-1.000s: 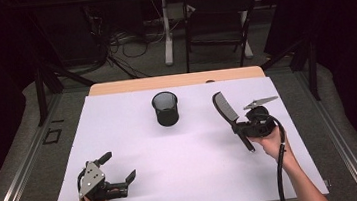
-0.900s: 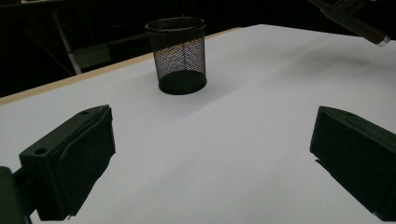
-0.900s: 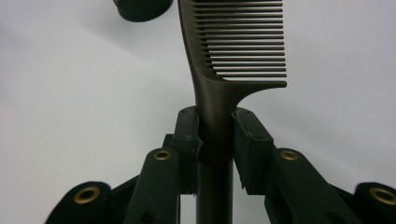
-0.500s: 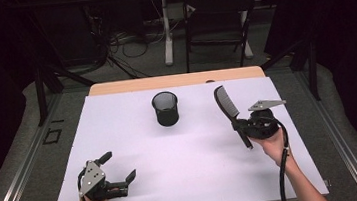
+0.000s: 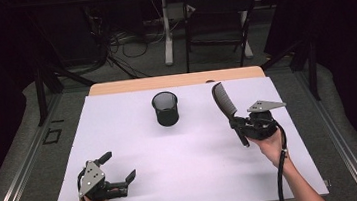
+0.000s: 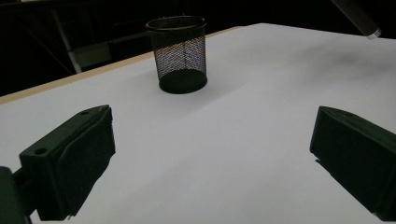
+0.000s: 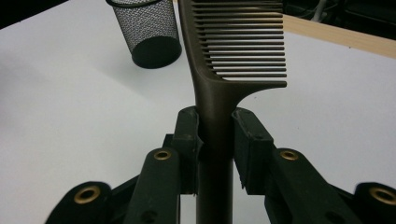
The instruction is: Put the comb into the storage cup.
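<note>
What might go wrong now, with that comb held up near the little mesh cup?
The right tool grips the comb only at its thin handle, so it might twist or slip. The cup is small, looks light and stands free on the table; a nudge from the comb might tip it. The left tool is open and far off, not steadying it.

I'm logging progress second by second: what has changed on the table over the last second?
The right gripper, shut on the comb, has tilted it more upright and shifted slightly toward the table's far edge. Nothing was let go or newly grasped. The mesh cup stands where it was, and the left gripper stays open and idle at the near left.
</note>
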The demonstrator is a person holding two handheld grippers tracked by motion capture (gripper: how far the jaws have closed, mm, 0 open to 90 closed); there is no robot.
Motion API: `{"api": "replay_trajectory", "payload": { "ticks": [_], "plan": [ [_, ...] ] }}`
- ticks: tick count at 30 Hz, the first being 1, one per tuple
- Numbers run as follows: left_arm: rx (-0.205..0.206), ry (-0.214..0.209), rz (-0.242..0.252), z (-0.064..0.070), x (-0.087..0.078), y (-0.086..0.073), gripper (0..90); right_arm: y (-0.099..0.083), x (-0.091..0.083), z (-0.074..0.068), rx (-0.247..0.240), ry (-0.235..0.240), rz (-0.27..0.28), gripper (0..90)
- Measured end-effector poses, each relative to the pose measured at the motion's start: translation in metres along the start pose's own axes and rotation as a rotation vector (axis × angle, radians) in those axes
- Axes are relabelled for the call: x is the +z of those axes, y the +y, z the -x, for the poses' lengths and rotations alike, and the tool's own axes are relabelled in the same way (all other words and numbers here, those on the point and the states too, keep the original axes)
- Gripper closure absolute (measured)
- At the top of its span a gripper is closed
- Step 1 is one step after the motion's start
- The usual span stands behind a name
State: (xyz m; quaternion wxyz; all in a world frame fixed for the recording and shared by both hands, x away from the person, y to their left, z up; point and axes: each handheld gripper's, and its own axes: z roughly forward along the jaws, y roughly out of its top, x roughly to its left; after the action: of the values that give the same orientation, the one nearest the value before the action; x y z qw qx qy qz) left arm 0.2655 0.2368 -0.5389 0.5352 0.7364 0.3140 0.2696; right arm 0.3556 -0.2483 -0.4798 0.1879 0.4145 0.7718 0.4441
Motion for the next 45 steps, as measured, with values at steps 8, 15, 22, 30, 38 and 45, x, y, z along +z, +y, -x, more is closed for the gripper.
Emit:
{"api": "replay_trajectory", "payload": {
  "ticks": [8, 15, 22, 30, 38, 45],
  "plan": [
    [-0.006, 0.0, 0.0, -0.001, 0.0, 0.0, 0.2, 0.003, 0.003, -0.006, -0.035, 0.003, 0.037, 72.9],
    [-0.006, 0.002, 0.0, -0.001, 0.0, 0.0, 0.2, 0.006, 0.003, -0.01, -0.05, -0.004, 0.075, 72.8],
    [-0.003, 0.005, 0.0, 0.0, -0.001, 0.0, 0.2, 0.007, 0.005, -0.009, -0.061, -0.018, 0.091, 72.8],
    [-0.001, 0.009, -0.004, 0.0, 0.0, 0.0, 0.2, 0.011, 0.011, -0.009, -0.079, -0.033, 0.115, 72.8],
    [-0.006, 0.015, -0.001, 0.0, -0.001, -0.001, 0.2, 0.016, 0.014, -0.009, -0.083, -0.042, 0.158, 72.8],
    [-0.004, 0.016, -0.005, 0.001, 0.0, 0.0, 0.2, 0.021, 0.016, -0.01, -0.087, -0.047, 0.178, 72.8]
  ]
}}
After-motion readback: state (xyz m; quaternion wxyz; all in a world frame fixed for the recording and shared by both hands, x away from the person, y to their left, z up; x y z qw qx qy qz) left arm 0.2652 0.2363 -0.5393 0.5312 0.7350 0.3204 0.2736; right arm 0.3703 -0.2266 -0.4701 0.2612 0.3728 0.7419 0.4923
